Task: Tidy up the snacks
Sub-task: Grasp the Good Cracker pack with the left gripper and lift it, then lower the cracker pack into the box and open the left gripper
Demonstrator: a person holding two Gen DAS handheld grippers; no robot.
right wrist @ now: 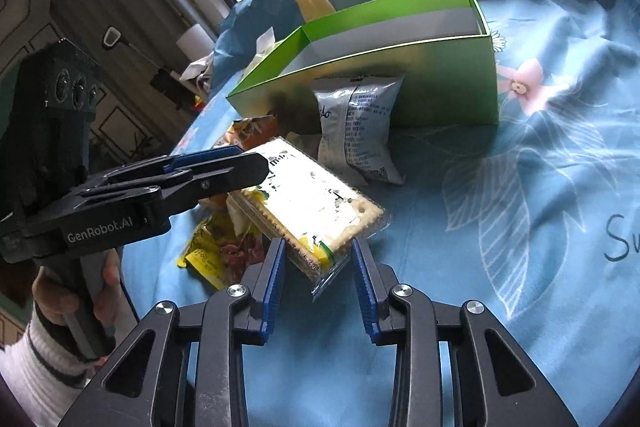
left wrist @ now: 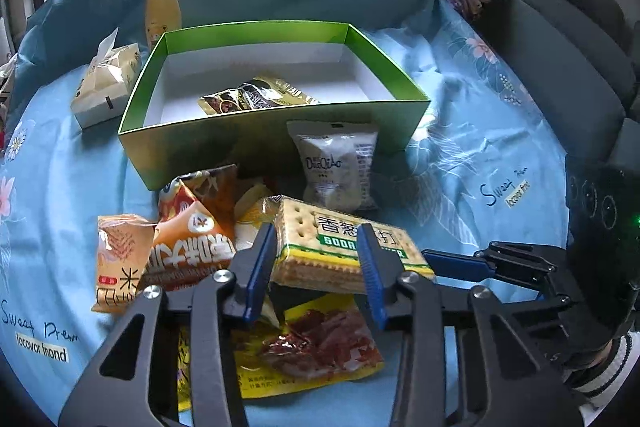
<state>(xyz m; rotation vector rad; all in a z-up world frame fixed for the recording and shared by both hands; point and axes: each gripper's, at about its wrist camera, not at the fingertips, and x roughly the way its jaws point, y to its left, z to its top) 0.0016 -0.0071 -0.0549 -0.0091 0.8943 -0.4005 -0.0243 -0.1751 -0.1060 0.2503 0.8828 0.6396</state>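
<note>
Both grippers clamp the soda cracker pack (left wrist: 344, 247): left gripper (left wrist: 320, 259) across its middle, right gripper (right wrist: 320, 263) on its end, sharing support for transfer into the green box (left wrist: 276, 143).

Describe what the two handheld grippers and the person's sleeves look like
Both the left gripper and right gripper have black angular linkage arms, silver pivot bolts and blue ribbed pads. The left one carries white "GenRobot.AI" lettering. The sleeve is white ribbed knit with dark stripes.
</note>
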